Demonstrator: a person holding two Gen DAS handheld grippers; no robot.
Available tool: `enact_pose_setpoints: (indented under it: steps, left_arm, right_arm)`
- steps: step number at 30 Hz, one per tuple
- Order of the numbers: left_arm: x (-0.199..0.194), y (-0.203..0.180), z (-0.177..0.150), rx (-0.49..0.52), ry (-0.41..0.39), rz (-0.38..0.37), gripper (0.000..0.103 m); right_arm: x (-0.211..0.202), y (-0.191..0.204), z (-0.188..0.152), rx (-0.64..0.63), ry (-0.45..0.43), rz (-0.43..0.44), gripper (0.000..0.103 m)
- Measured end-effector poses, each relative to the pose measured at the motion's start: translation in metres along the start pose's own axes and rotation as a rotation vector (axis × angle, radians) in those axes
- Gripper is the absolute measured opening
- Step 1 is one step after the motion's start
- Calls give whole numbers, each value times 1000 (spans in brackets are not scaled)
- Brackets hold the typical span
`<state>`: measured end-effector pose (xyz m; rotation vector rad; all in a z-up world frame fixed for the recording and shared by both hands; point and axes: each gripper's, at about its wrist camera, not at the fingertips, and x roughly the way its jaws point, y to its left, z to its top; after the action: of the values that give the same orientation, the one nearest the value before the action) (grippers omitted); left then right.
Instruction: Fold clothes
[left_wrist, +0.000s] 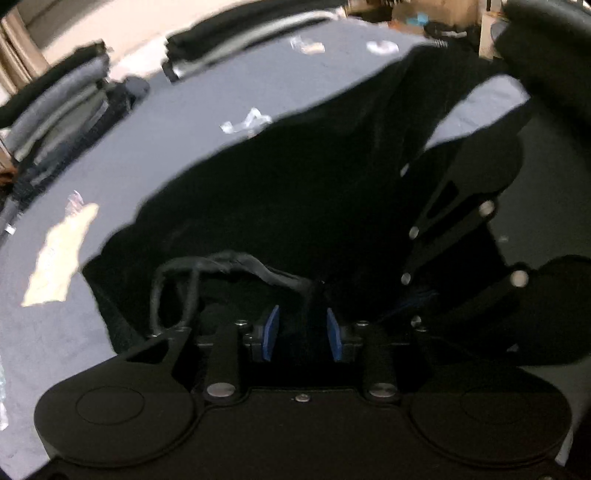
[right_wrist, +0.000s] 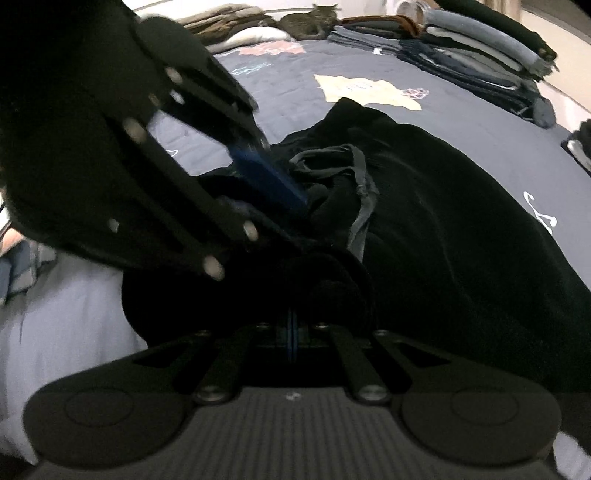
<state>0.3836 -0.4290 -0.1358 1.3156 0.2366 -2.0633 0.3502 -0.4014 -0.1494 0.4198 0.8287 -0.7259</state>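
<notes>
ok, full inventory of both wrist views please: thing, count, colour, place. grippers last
black garment: 1, black with a grey-edged neckline, spread across the middle of the bedspread
bedspread: 1, slate blue with cream and white patches, under everything
folded clothes stacks: several, grey, navy and black, along the far edge of the bed
cat: 1, tabby, lying at the far edge beside the stacks
pillow: 1, white, left of the cat
left gripper: 1, black with blue fingers, fingers apart around the garment's neckline
right gripper: 1, black with blue fingers, fingers closed on a fold of the garment
</notes>
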Motion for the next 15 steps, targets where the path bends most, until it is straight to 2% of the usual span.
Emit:
enact_pose_setpoints:
  steps: [1,4,12,15]
  left_arm:
    - [-5,1,-1,-9,-11,-8,16]
    - [-24,5,-6,-44,-49,-34,10]
    - [-74,15,-19,-137,-151,-104,7]
    - [-88,13,-22,-156,-173,-77,6]
  right_arm:
    - [0,1,0,8,-1,-8,0]
    - [-3,0,0,70,-23,-11,0]
    - [-12,-6,2,275,-101,4,0]
    - [-26,-4,-1,351,-195,25,0]
